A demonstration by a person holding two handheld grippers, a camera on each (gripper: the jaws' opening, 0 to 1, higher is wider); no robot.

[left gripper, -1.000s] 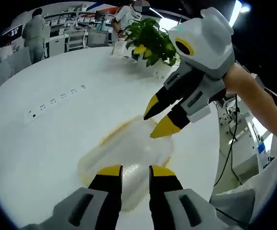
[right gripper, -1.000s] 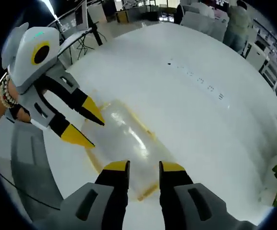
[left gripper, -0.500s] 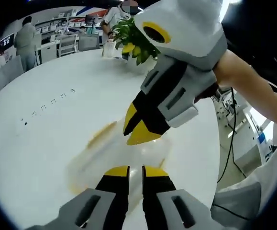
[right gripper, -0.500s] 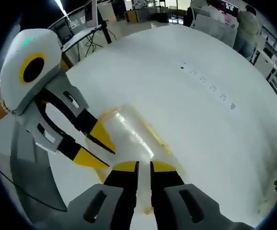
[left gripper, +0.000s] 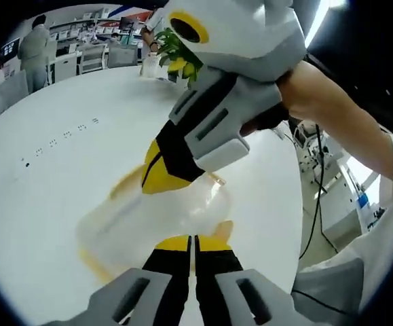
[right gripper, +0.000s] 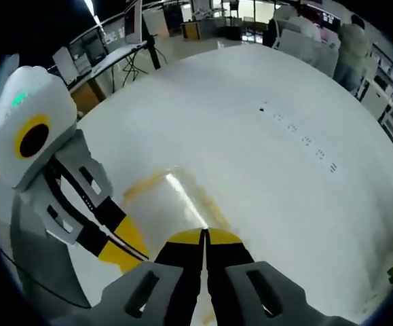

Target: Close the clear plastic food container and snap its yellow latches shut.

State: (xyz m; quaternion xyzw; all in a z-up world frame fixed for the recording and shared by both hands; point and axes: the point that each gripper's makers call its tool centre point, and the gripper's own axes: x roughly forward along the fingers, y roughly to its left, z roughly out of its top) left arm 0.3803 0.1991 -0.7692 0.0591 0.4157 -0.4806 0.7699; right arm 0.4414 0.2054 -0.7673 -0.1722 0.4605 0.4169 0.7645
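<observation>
The clear plastic container (left gripper: 138, 216) lies on the white table (left gripper: 40, 183) with its lid down and yellow latches (left gripper: 125, 182) along its rim. My left gripper (left gripper: 193, 242) is shut, its tips over the container's near edge beside a yellow latch (left gripper: 224, 229). The right gripper (left gripper: 161, 180) reaches in from the upper right, shut, its tips on the lid's far side. In the right gripper view the right gripper (right gripper: 204, 235) is shut over the container (right gripper: 165, 197). There the left gripper (right gripper: 125, 251) comes in low from the left against the container's side.
A potted plant (left gripper: 182, 58) stands at the table's far edge. A row of sockets (right gripper: 298, 132) is set into the tabletop. The table edge (left gripper: 294, 204) runs close on the right, with cables and floor beyond. People (left gripper: 33, 41) stand by shelves far off.
Both grippers went from open to shut. Both came down closer onto the container, and the right gripper moved across over the lid.
</observation>
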